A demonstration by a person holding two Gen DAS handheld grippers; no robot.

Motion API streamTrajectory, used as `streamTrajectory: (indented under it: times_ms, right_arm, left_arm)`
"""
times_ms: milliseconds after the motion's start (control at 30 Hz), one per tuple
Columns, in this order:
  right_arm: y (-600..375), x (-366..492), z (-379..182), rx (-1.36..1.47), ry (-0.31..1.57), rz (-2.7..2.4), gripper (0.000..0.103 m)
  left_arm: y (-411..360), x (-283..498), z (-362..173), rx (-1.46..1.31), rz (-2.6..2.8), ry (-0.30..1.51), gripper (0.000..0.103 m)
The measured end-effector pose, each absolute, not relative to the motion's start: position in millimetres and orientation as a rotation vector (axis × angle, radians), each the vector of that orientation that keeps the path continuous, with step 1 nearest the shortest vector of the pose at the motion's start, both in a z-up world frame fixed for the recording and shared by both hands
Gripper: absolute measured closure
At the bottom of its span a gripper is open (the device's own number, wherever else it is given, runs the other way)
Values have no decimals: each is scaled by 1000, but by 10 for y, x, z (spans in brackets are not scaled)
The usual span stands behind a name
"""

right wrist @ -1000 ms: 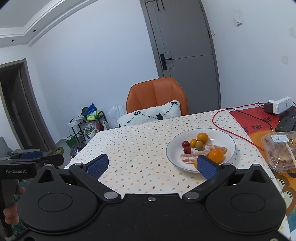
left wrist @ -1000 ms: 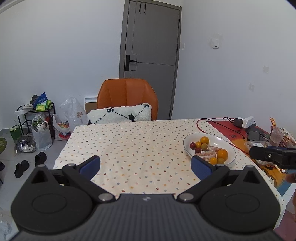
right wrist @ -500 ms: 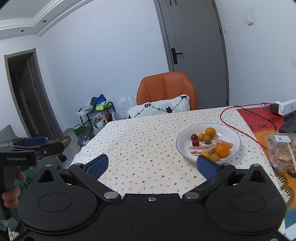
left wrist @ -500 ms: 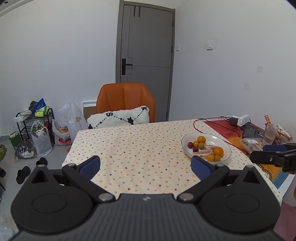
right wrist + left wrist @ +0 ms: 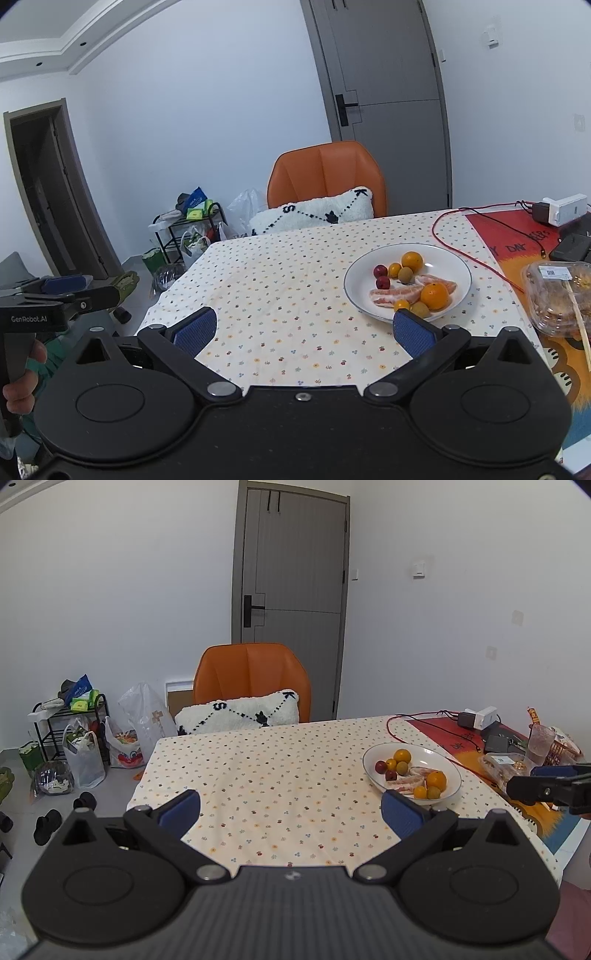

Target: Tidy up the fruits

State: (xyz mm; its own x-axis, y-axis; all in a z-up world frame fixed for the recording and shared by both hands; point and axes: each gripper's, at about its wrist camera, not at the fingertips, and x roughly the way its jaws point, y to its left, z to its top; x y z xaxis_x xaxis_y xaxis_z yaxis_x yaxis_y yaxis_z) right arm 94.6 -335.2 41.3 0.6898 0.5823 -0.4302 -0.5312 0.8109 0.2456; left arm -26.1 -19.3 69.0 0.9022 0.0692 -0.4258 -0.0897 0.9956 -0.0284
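Note:
A white plate [image 5: 460,266] stands on the dotted tablecloth [image 5: 288,280] toward the right side. It holds oranges [image 5: 434,295], two red plums [image 5: 380,271], small yellow and green fruits and peeled pomelo segments [image 5: 395,295]. The same plate [image 5: 448,760] shows in the left wrist view. My right gripper [image 5: 302,332] hovers open over the table's near edge, its right pad just in front of the plate. My left gripper [image 5: 291,810] is open too, further left, nothing between its fingers.
An orange chair [image 5: 251,679] with a white cushion [image 5: 236,716] stands at the far side. A red cable [image 5: 472,251], a charger, a clear food box [image 5: 561,295] and a glass [image 5: 541,744] crowd the right end. Bags and a rack [image 5: 66,731] sit on the floor, left.
Both grippers have pulled back and risen a little, so the table and plate look smaller and lower. Both stay open and hold nothing.

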Motion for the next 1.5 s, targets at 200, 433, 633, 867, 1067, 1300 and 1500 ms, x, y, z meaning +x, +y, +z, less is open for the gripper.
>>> streamTrajectory:
  times_ms: [200, 433, 633, 867, 1067, 1300, 1500]
  right_arm:
    - [-3335, 941, 407, 98, 518, 627, 0]
    - [-3330, 954, 400, 96, 519, 628, 0]
    - [-3334, 959, 402, 96, 520, 628, 0]
    - [-3325, 951, 396, 91, 521, 631, 0]
    - [-3322, 948, 399, 90, 520, 632, 0]
    - [-3322, 947, 404, 88, 520, 633, 0]
    - [-3321, 946, 402, 88, 520, 633, 0]
  left_arm:
    - [-165, -259, 677, -54, 86, 446, 0]
    - [-153, -257, 672, -56, 85, 448, 0]
    - [-148, -260, 656, -57, 86, 450, 0]
    - [-140, -265, 649, -56, 85, 452, 0]
    - [-136, -267, 646, -58, 87, 452, 0]
    - [-136, -263, 645, -57, 86, 452, 0]
    - [-139, -263, 643, -57, 86, 453, 0]
